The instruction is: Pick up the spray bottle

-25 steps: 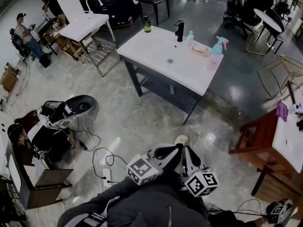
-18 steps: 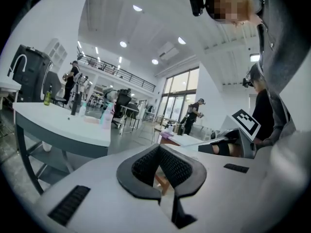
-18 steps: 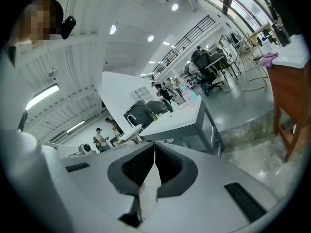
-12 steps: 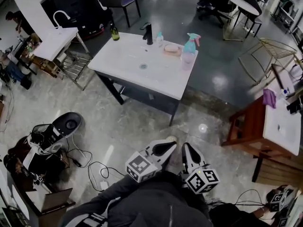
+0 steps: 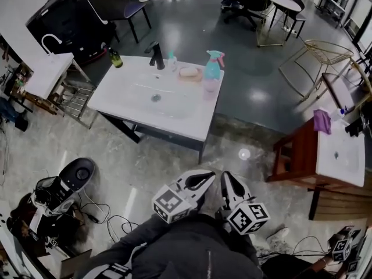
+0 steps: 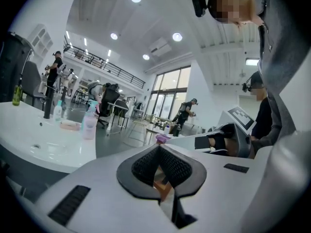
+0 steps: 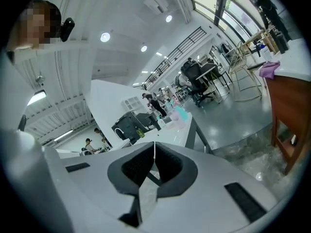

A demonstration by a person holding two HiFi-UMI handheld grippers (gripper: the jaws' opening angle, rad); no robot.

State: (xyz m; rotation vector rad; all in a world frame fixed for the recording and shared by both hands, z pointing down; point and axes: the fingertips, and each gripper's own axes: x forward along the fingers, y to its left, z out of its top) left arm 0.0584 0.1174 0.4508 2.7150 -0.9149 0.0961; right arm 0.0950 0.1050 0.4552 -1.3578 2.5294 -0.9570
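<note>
The left gripper (image 5: 207,178) and right gripper (image 5: 225,179) are both closed and empty, well apart from the spray bottle (image 5: 212,70) standing on the bench (image 5: 189,120).

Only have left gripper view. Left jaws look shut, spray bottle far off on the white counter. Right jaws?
Observer: Right gripper jaws are together, nothing between them.
Operator: Where exactly on the counter is the bottle?
Observer: Head view: the spray bottle stands upright at the counter's far right corner, beside a pinkish dish.
Operator: Floor hazards?
Observer: Cables lie on the floor to the person's left, off the line to the counter.
</note>
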